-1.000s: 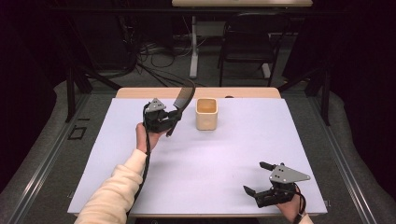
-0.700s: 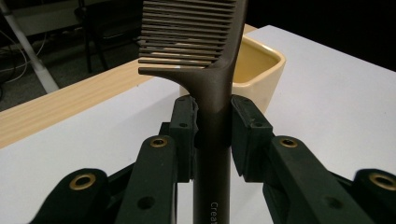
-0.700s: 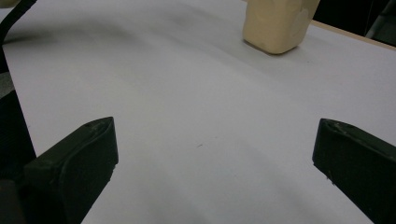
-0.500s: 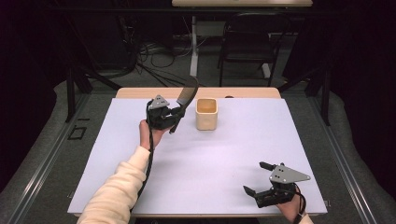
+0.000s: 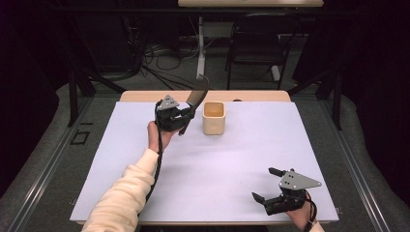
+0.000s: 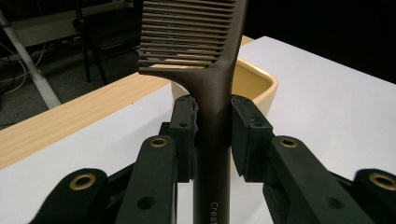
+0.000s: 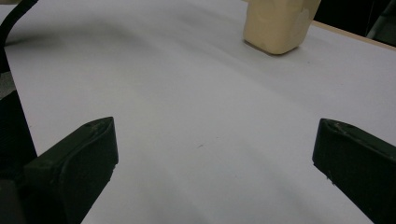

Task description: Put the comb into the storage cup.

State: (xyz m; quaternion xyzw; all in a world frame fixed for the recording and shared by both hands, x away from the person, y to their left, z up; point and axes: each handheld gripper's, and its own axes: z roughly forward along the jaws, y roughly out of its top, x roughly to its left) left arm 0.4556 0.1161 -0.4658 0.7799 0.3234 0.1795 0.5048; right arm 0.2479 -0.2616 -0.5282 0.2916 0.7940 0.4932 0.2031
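Comb, dark brown plastic, wide-toothed with a long flat handle (image 5: 197, 94): in the high view it stands nearly upright, teeth end uppermost, held by the left gripper (image 5: 186, 117) at the far middle of the white table sheet (image 5: 232, 159), just left of a cream square ceramic cup (image 5: 213, 117) and apart from its rim; the right gripper (image 5: 267, 186) rests low at the near right corner, well apart from both, jaws spread with nothing between them. Left gripper view: the comb (image 6: 210, 60) has its handle clamped between the two black pads (image 6: 248, 135), just below where the teeth begin, the tooth row rising above the jaws and the cup's (image 6: 254, 84) open mouth directly behind; faint lettering shows low on the handle. Right gripper view: both jaws stand wide over bare sheet, the cup (image 7: 280, 23) far ahead. Handling, by judgement: light, stiff, smooth-sided and therefore liable to swivel or slide in a narrow pinch; the teeth are the thin, breakable part. Best hold is on the handle's flat faces, as at present, near the neck for control, leaving the handle end free to go down into the cup. Cup probably heavy enough to stay put but may tip if knocked at the rim.
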